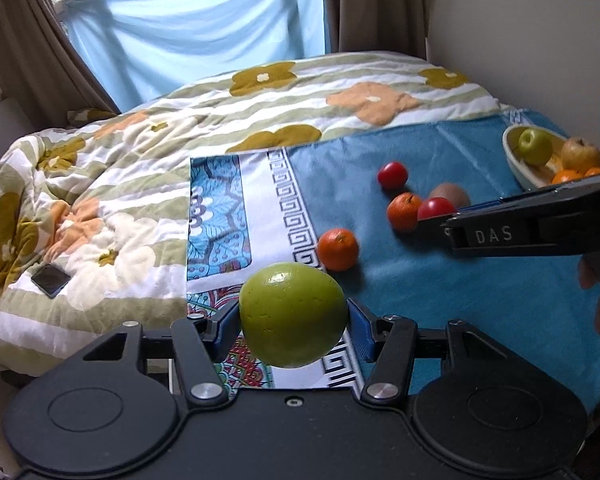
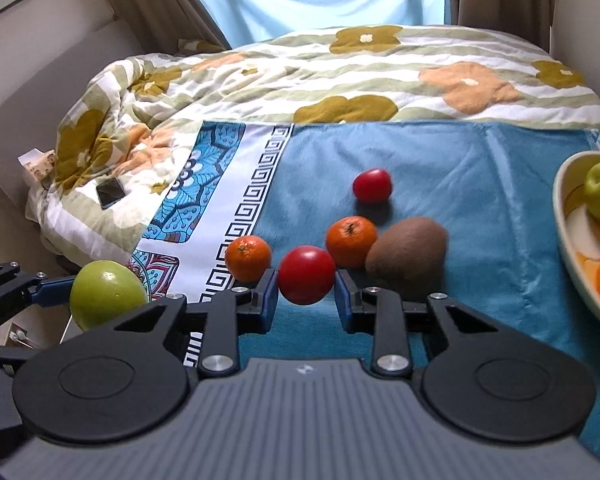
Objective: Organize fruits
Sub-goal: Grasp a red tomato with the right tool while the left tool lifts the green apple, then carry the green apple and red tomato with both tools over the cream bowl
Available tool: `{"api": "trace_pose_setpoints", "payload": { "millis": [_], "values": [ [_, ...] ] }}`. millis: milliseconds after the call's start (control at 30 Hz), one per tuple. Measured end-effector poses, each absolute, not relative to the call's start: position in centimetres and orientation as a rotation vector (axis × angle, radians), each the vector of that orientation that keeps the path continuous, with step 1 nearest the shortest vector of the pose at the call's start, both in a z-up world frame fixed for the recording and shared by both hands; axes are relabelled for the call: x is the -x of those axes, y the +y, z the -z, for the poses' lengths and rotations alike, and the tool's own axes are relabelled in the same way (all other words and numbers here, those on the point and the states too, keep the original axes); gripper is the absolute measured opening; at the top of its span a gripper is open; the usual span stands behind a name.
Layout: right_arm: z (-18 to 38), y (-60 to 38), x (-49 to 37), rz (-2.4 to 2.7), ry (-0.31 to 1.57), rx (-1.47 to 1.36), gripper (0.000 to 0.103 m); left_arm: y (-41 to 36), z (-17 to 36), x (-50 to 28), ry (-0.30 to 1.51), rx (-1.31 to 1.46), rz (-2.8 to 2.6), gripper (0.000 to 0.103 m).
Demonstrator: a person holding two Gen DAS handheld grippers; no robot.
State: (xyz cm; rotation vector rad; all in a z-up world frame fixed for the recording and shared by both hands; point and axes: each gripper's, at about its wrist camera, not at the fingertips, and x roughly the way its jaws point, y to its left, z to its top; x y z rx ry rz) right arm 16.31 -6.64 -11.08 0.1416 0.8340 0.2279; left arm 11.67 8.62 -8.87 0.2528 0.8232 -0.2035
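Left gripper (image 1: 294,316) grasping green apple (image 1: 294,314). Right gripper (image 2: 305,294) fingers straddle tomato (image 2: 306,274), apparently not clenched; squeeze gently. Bowl (image 2: 567,240) at three o'clock.

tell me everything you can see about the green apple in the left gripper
The green apple is round, smooth and yellow-green, with faint scuffs and a glossy highlight on top. The left gripper is shut on it, its blue pads pressing both sides. It is lifted clear of the patterned blanket, touching nothing else.
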Motion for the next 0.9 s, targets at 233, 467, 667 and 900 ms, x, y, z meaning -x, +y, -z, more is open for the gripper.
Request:
{"api": "trace_pose_setpoints", "payload": {
  "millis": [233,467,667,900],
  "values": [
    [8.6,-11.1,-14.3,-0.235,0.811,-0.141,0.045,5.3,6.3,-10.2,0.799,-0.227,0.183,0.061],
    [6.5,-17.1,-12.6,-0.223,0.783,-0.145,0.045,0.2,4.2,-9.5,0.76,-0.218,0.195,0.061],
    [5.2,-23.4,-11.4,-0.204,0.762,-0.146,0.045,-5.4,3.0,-9.2,0.728,-0.203,0.214,0.061],
    [4.1,-30.0,-11.2,-0.193,0.741,-0.127,0.045,-11.9,2.4,-9.6,0.693,-0.172,0.246,0.061]
  ]
}}
